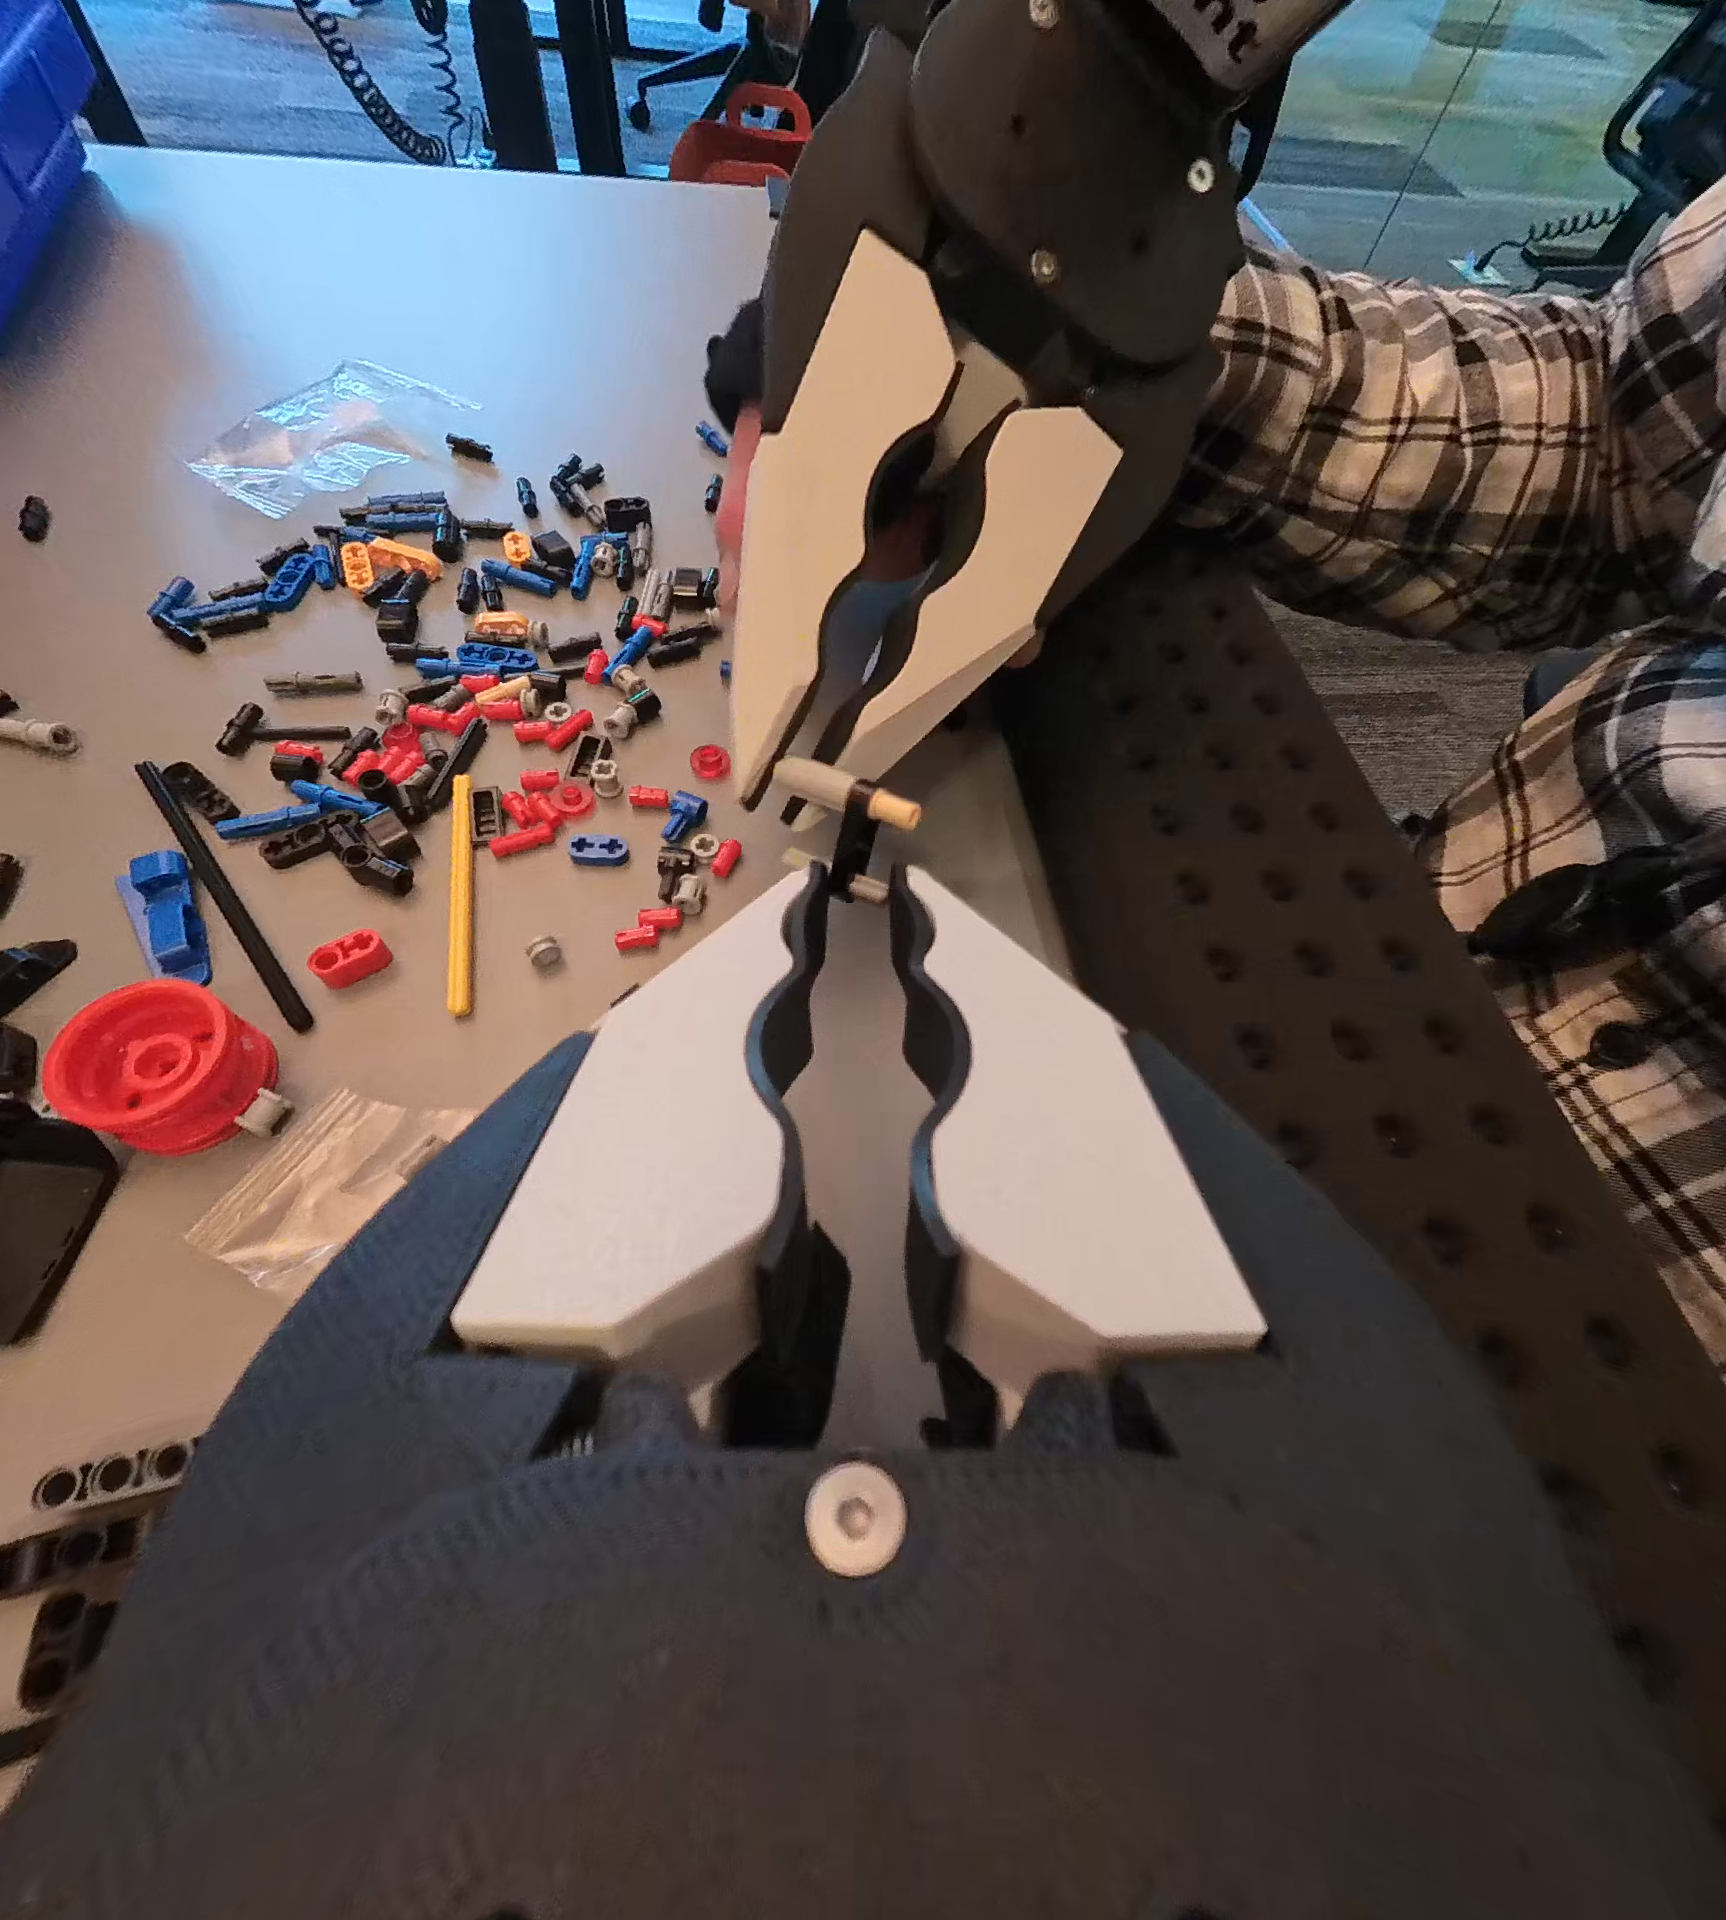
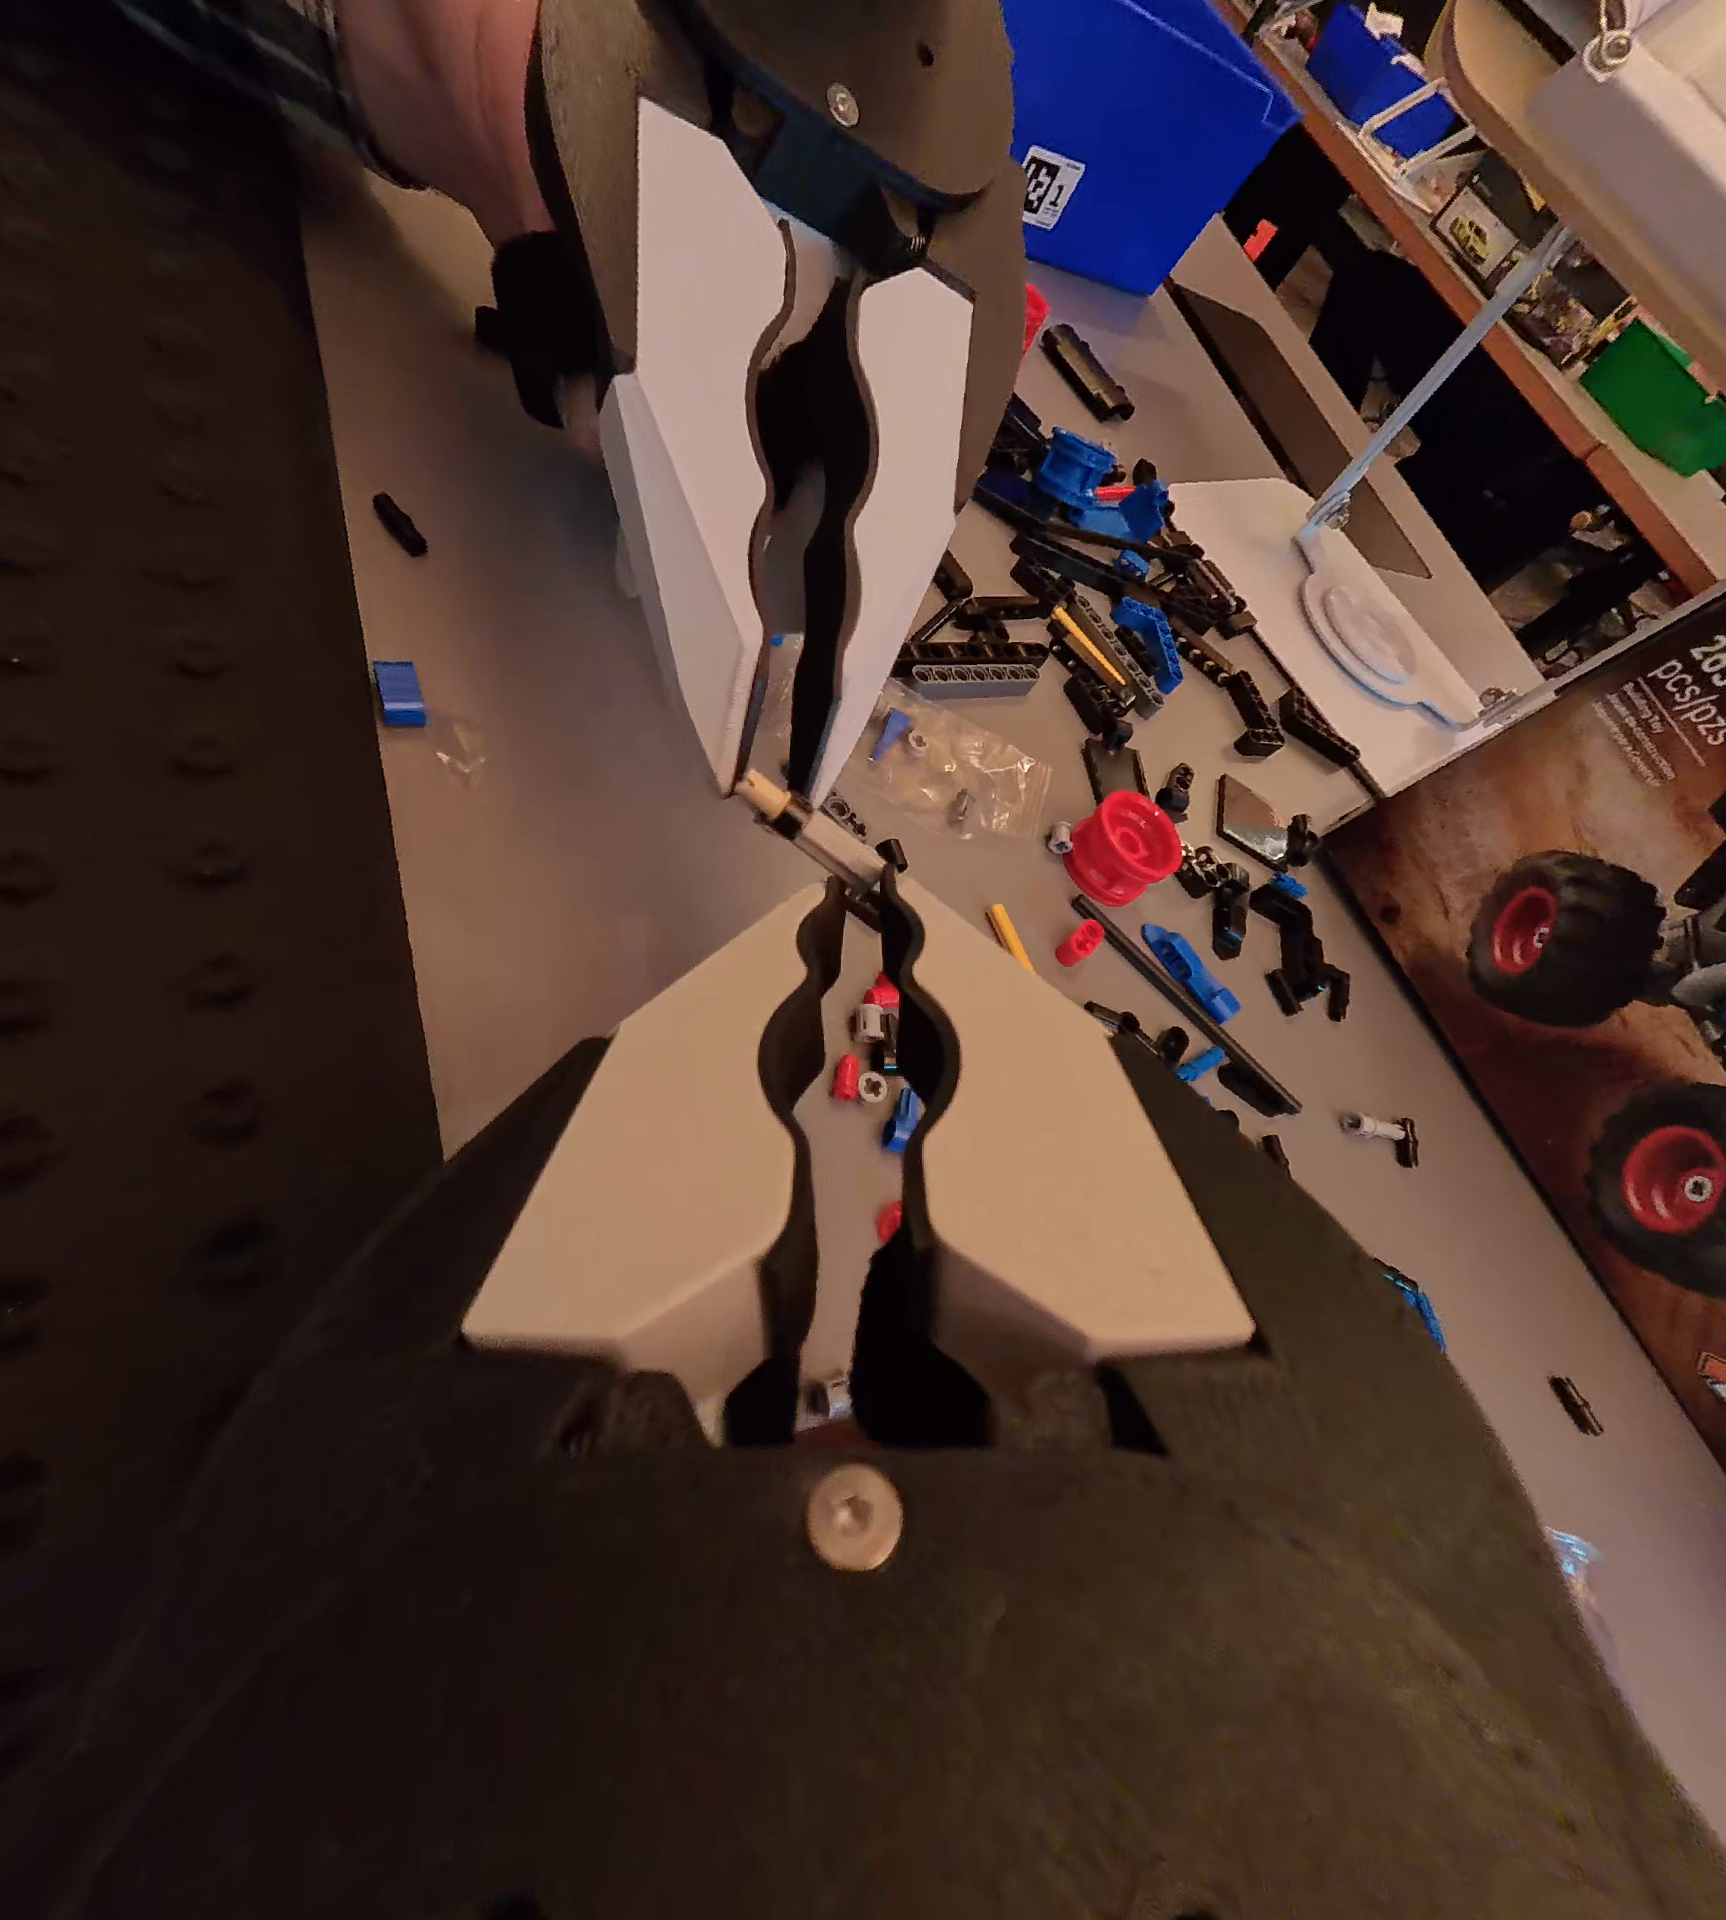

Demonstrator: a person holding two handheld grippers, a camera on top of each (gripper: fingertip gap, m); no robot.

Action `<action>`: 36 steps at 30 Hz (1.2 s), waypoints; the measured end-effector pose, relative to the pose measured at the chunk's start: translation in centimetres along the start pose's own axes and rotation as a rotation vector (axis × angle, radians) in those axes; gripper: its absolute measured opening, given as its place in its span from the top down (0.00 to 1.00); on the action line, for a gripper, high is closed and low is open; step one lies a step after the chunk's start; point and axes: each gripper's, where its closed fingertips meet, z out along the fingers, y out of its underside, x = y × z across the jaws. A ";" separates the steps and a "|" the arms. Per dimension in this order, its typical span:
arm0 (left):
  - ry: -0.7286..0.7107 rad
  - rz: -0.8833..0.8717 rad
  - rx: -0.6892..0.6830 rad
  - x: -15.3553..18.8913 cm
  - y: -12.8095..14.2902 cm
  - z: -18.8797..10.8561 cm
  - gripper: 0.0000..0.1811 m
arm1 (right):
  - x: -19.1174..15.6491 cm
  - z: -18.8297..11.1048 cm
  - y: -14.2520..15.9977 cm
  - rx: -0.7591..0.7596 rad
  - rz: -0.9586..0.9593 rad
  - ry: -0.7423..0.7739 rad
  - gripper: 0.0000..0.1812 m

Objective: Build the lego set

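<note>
While both grippers meet tip to tip above the grey table (image 1: 547, 270), one small assembly sits between them.
Left gripper (image 1: 851, 883) pinches the black connector (image 1: 854, 831); right gripper (image 1: 781, 805) seems closed on its tan pin (image 1: 843, 795).

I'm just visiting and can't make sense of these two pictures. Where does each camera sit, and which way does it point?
Left wrist view: sits on the left tool, looking along its fingers over the grey table; a plaid sleeve shows.
Right wrist view: sits on the right tool, facing the scattered parts and the printed cardboard box.
Shared: each shows the other tool, the small black-and-beige pin assembly between the tips, and the red plastic wheel hub.
</note>
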 end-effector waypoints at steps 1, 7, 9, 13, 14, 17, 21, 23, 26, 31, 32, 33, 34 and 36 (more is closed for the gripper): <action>-0.004 0.006 -0.004 -0.1 0.1 0.0 0.95 | 0.0 0.0 -0.1 0.002 -0.002 0.000 0.97; 0.001 0.056 -0.032 0.2 0.5 -0.2 0.99 | -1.2 -0.5 -0.3 0.012 0.011 -0.050 0.99; -0.049 0.086 -0.088 -0.4 1.2 0.2 0.99 | -2.0 -0.3 0.1 -0.016 0.000 -0.077 1.00; -0.060 0.101 -0.117 -0.7 1.8 0.6 0.99 | -3.0 0.0 1.0 -0.081 -0.037 -0.091 0.99; -0.069 0.113 -0.120 -0.8 1.8 0.6 0.99 | -3.0 0.1 1.1 -0.093 -0.046 -0.086 0.99; -0.101 0.176 -0.157 -1.0 2.0 0.8 0.99 | -3.2 0.1 1.4 -0.132 -0.063 -0.080 0.99; -0.145 0.309 -0.306 -1.3 4.5 1.6 1.00 | -4.2 0.3 1.5 -0.159 -0.038 -0.128 0.99; -0.138 0.307 -0.309 -1.2 4.5 1.7 1.00 | -4.4 0.4 1.8 -0.192 -0.039 -0.142 0.99; -0.164 0.306 -0.321 -1.8 4.6 1.1 1.00 | -4.4 0.2 1.8 -0.196 -0.021 -0.148 0.97; -0.166 0.285 -0.321 -2.1 4.5 0.0 0.97 | -3.9 -0.3 2.2 -0.217 0.016 -0.148 0.91; -0.151 0.280 -0.324 -1.9 4.5 -0.1 0.96 | -3.8 -0.3 2.3 -0.222 0.020 -0.151 0.91; -0.131 0.278 -0.324 -1.4 4.5 -0.2 0.94 | -3.8 -0.3 2.4 -0.225 0.025 -0.161 0.90; -0.104 0.277 -0.328 -0.9 4.5 -0.2 0.93 | -3.8 -0.3 2.4 -0.229 0.031 -0.172 0.90; -0.064 0.289 -0.340 0.2 4.7 -0.1 0.91 | -4.0 -0.2 2.5 -0.237 0.030 -0.199 0.88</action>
